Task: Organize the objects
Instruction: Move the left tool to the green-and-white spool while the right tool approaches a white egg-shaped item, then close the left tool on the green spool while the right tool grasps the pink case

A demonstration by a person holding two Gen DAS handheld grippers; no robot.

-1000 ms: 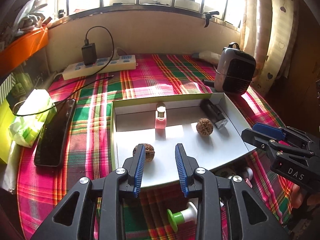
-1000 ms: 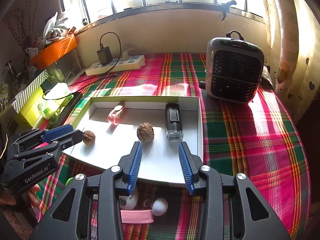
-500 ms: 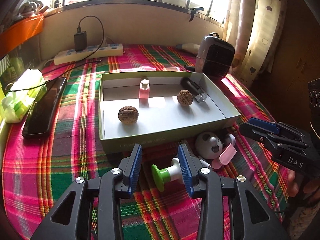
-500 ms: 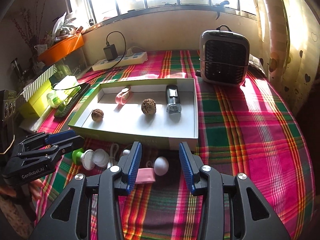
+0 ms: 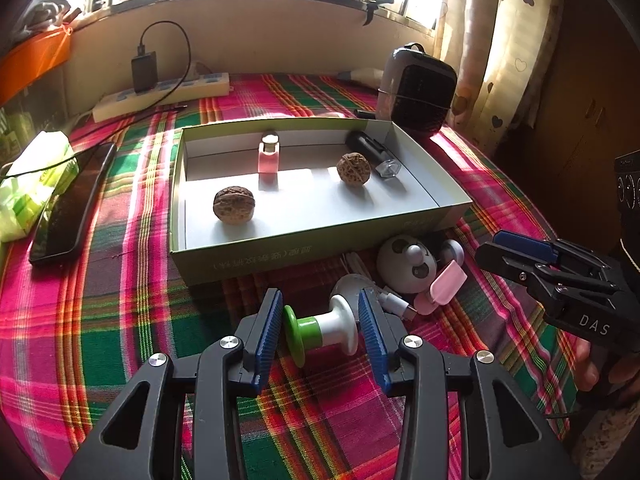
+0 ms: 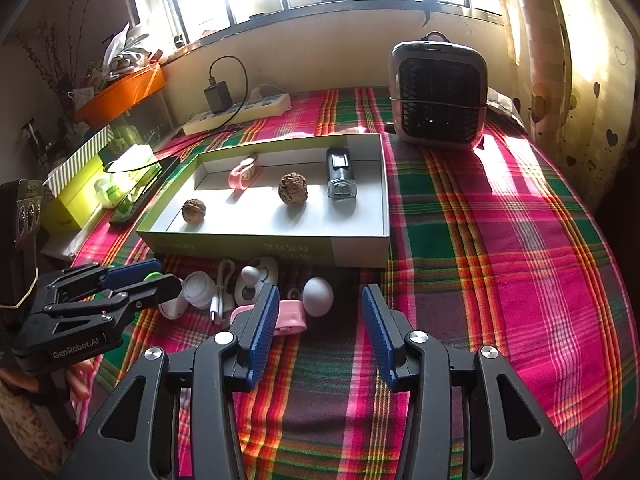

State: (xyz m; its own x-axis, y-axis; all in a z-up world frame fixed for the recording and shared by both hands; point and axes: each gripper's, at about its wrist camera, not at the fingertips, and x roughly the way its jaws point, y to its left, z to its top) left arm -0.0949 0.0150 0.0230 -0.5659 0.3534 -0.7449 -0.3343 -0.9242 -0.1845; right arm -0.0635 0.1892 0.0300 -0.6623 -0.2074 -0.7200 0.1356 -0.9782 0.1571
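Left gripper [image 5: 320, 320]: we found its jaws wide, having just been opening, with the green-and-white spool [image 5: 322, 330] lying on its side between them on the plaid cloth [image 5: 120, 320]. The green end sat just beside the left pad; whether the white end touched the right pad we could not tell.

Right gripper [image 6: 318, 320]: we recorded its jaws moderately apart, having just been opening, nothing between the pads. The white egg-shaped piece [image 6: 318, 296] lay just ahead of the gap, toward the left jaw; a pink clip [image 6: 290, 316] lay beside that jaw's tip.

Beyond both sets of jaws we listed the open green box [image 5: 280, 258], holding a walnut [image 5: 234, 210], a second walnut [image 5: 353, 170], a pink bottle [image 5: 269, 158] and a black cylinder [image 5: 370, 150].

Ahead and right of the left jaws lay a panda-faced gadget [image 5: 406, 266] and a white cable [image 5: 394, 304].
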